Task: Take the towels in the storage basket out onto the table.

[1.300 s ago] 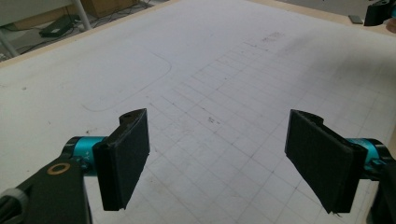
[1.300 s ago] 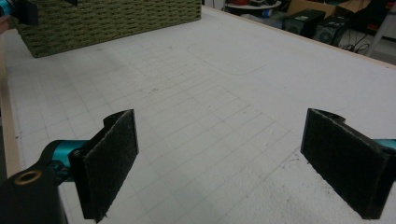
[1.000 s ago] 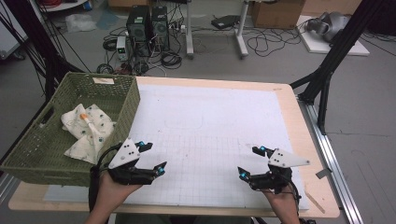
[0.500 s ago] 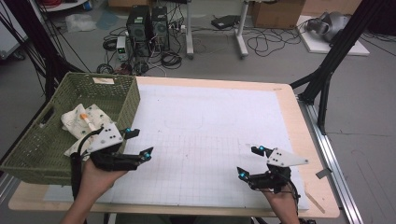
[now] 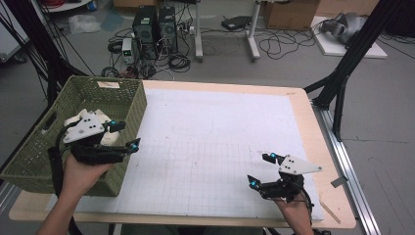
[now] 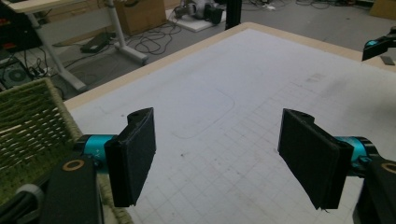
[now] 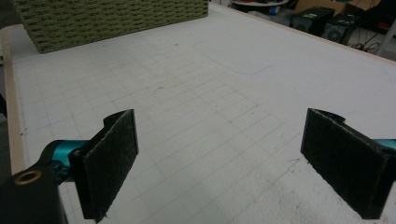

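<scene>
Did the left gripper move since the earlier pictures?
Yes. The left gripper went away from the person, from above the white mat to above the green basket's near right corner.

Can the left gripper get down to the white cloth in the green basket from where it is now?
Probably yes: the left gripper is open above the basket rim, the cloth lies uncovered right behind it, and the basket top is open.

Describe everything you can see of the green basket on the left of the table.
The green woven rectangular basket stands upright at the table's left edge, with slanted walls, a handle slot in its left side and a pale label at its far rim. White crumpled cloth lies inside. The left tongs hover open over its right wall.
</scene>
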### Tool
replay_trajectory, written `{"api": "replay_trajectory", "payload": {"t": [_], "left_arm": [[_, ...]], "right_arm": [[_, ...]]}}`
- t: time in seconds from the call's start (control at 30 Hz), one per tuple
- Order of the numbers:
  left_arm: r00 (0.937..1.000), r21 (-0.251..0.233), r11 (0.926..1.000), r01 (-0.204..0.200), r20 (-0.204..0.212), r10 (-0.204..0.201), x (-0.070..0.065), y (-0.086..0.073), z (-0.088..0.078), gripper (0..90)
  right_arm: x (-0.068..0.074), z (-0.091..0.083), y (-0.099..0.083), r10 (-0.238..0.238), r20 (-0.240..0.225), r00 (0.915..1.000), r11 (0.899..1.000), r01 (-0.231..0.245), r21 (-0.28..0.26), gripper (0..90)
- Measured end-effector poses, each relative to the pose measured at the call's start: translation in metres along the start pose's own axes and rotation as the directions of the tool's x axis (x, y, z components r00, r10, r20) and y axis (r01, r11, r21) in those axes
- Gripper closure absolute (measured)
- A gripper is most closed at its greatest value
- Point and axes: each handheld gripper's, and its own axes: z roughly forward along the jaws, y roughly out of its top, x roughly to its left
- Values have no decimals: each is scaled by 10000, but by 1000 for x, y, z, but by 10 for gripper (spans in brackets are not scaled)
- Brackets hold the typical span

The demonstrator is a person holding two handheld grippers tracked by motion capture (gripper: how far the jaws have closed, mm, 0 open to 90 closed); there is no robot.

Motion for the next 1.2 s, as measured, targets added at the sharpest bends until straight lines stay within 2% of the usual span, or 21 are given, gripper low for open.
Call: {"api": "replay_trajectory", "payload": {"t": [0.5,0.8,0.87,1.2], "left_arm": [[9946,213,9992,325,-994,-302,40,-4,-14,299],[9843,449,9981,410,-1736,-326,62,-12,-19,299],[9822,480,9975,518,-1830,-422,66,-14,-20,302],[9739,911,9938,631,-2232,-413,81,-24,-22,313]], "right_arm": [[-1,-1,0,-55,-42,10000,10000,55,-81,104],[-1,-1,0,-37,-75,10000,9999,36,-105,104],[-1,-1,0,-43,-81,10000,9999,42,-95,104],[-1,0,0,-116,-105,9999,9999,115,-101,104]]}}
